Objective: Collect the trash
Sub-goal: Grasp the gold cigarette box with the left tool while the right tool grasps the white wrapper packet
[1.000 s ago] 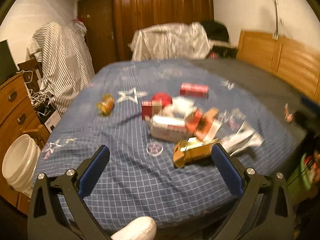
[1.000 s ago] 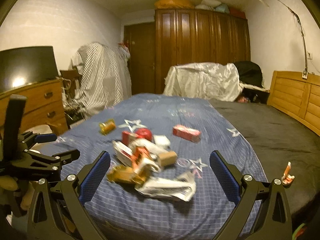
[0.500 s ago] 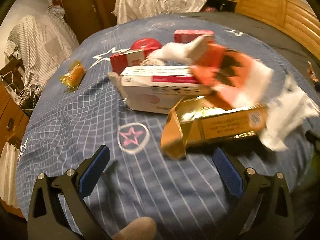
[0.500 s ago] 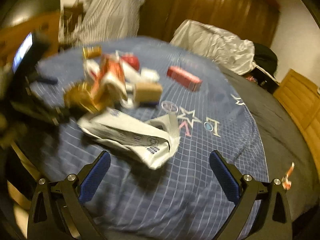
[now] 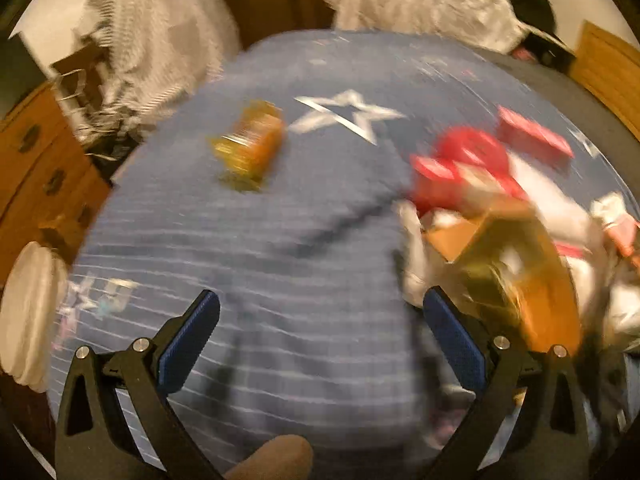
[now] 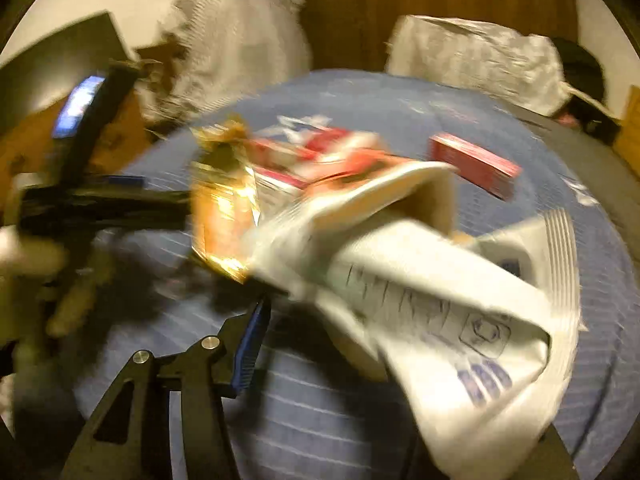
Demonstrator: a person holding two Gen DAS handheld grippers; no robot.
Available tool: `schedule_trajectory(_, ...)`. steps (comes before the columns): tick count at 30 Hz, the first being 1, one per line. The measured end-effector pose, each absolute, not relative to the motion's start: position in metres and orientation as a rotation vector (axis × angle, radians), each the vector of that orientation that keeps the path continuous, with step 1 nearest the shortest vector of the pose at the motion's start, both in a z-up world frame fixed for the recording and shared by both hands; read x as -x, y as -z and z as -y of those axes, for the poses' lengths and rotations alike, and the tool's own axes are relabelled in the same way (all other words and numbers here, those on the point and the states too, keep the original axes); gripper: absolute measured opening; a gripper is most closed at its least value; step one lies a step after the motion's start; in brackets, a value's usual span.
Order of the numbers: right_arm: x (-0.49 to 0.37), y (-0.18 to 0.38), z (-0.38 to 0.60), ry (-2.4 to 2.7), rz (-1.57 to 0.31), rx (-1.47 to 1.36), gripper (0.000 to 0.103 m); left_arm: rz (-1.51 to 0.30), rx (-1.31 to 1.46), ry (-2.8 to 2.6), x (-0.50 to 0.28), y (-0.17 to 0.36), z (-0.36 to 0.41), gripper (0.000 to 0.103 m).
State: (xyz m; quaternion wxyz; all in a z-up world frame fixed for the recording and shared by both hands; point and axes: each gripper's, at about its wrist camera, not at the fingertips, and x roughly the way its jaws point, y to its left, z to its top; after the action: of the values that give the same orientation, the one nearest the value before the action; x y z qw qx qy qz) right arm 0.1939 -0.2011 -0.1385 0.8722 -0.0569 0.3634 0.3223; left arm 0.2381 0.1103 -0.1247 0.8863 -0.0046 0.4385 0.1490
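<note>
White crumpled packaging (image 6: 452, 292) lies on the blue bed (image 5: 280, 264), between the closing right claw (image 6: 340, 344); grip unclear. Left claw (image 5: 320, 340) gapes empty beside a gold box (image 5: 516, 264).

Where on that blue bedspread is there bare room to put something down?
Bare bedspread lies between the orange wrapper and the left tongs. The right side is crowded: gold box, red packets, white bag.

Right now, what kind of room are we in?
A bedroom, most likely. The trash lies on a bed with a blue checked bedspread, a wooden headboard stands on the right, a wooden wardrobe rises behind, and a chest of drawers is on the left.
</note>
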Motion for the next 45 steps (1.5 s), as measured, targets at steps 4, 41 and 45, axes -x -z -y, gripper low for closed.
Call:
schedule_trajectory(4, -0.178, 0.122, 0.207, -0.8, -0.728, 0.201, 0.067, -0.934, 0.065, -0.326, -0.229, 0.122, -0.14, 0.098)
schedule_trajectory(41, -0.193, 0.145, 0.22, -0.729, -1.004, 0.068, 0.071, -0.976, 0.297, -0.159, -0.207, 0.106, -0.168, 0.098)
schedule_trajectory(45, -0.198, 0.149, 0.208, -0.717, -1.016, 0.123, 0.072, -1.023, 0.277, -0.147, -0.224, 0.124, -0.138, 0.098)
